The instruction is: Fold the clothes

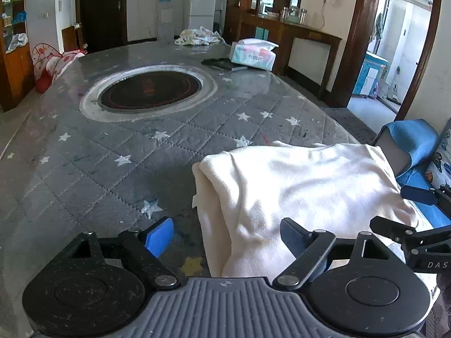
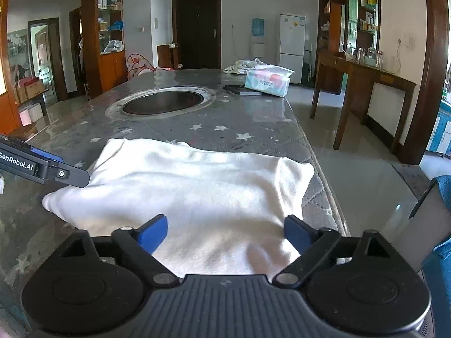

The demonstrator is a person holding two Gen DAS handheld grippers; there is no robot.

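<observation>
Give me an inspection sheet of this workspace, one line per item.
Surface: table under a grey quilted star-print cover, with a round cooktop set into it.
Job's things: cream garment, folded into a compact bundle at the near right edge of the table.
Clutter: tissue pack, dark flat item beside it, crumpled cloth at the far end.
Grippers: left gripper open, straddling the garment's near left edge; right gripper open over its near edge; neither grips it.
Cables: nothing seen on the table.
Surroundings: fridge, water dispenser, wooden side table, shelving, dark door.
</observation>
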